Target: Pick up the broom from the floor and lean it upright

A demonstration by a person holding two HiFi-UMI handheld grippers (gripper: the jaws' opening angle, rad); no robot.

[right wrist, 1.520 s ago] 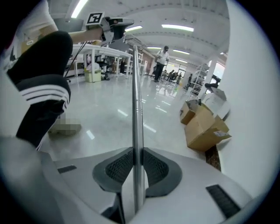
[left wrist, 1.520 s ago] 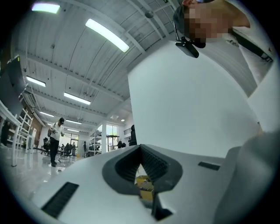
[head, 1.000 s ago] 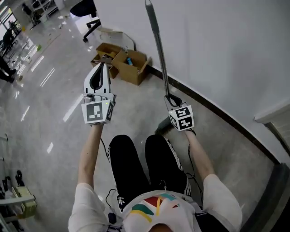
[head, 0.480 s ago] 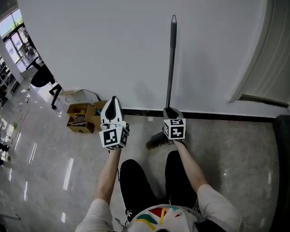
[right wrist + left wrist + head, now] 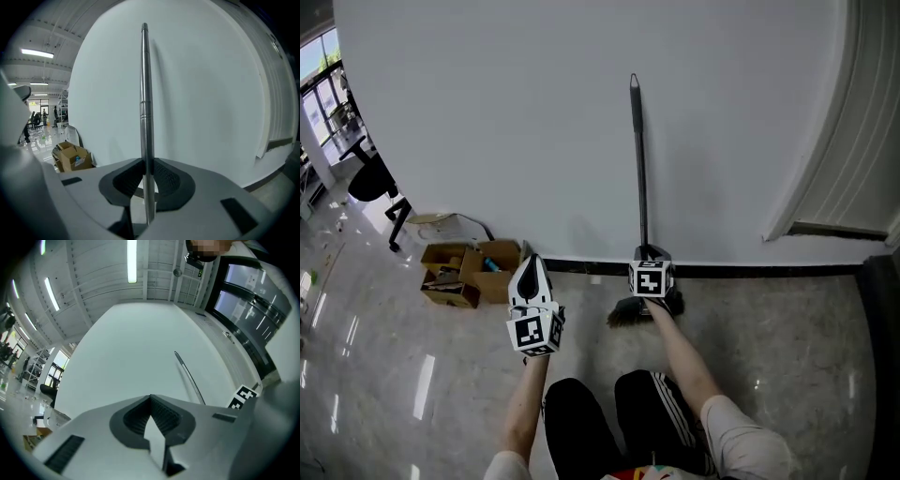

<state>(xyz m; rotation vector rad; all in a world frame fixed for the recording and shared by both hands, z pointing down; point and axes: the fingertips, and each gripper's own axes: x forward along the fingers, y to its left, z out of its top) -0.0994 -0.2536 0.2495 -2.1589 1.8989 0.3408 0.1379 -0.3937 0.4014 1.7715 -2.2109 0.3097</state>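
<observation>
R gripper [image 5: 146, 185] clamped on broom [image 5: 638, 169] handle, low on shaft; broom approx upright in front of white wall [image 5: 487, 112], bristles [image 5: 628, 314] on floor [image 5: 787, 328] by black baseboard [image 5: 750, 270]; L gripper [image 5: 151, 399] jaws together, empty, apart from broom; cardboard boxes [image 5: 469, 270] at wall further left.

The left arm [image 5: 523, 403] and right arm [image 5: 680, 352] reach up from the bottom edge. The left hand-held gripper [image 5: 531, 261], centre left, has its jaws together — empty. The right hand-held gripper [image 5: 648, 255], at centre, is clamped on the broom handle [image 5: 638, 159].
</observation>
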